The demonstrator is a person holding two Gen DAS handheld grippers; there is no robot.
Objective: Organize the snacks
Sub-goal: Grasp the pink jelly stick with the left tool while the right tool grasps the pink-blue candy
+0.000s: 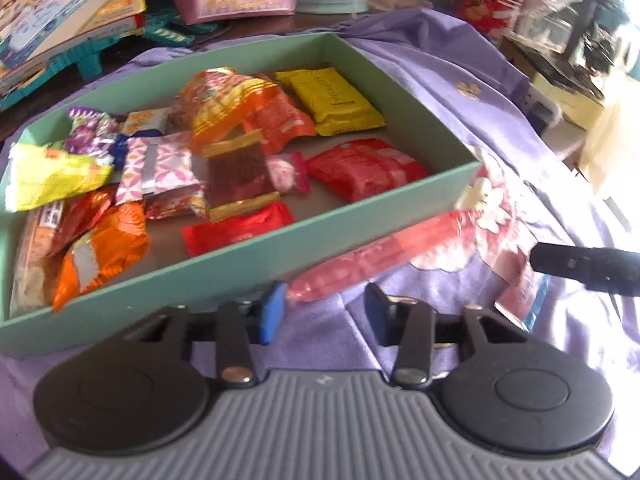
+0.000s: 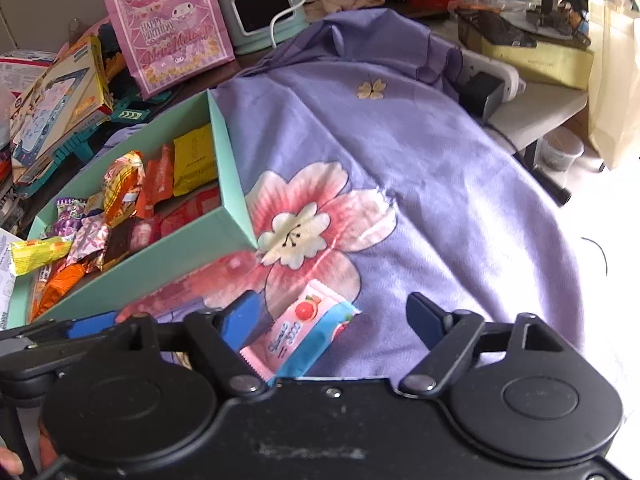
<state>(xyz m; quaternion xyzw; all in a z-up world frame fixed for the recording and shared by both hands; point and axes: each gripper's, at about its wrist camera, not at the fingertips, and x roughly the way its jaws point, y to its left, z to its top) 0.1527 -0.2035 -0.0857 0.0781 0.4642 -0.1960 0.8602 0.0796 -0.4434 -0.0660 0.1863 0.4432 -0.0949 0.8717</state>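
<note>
A green box [image 1: 372,216] on a purple cloth [image 2: 440,200] already holds most snacks. Two remain outside: a pink tube [image 1: 384,256], blurred, apparently untouched between the open left tongs [image 1: 324,312], and a wafer pack [image 2: 304,332] between the open right tongs [image 2: 340,320].

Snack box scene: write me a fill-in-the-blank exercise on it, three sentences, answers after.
1. The snack box has walls coloured ____.
2. The pink and blue packet lies on the ____ cloth, outside the box.
3. The long pink tube lies along the box's outer wall, ahead of the left gripper, whose jaws are ____.

Answers: green; purple; open
</note>
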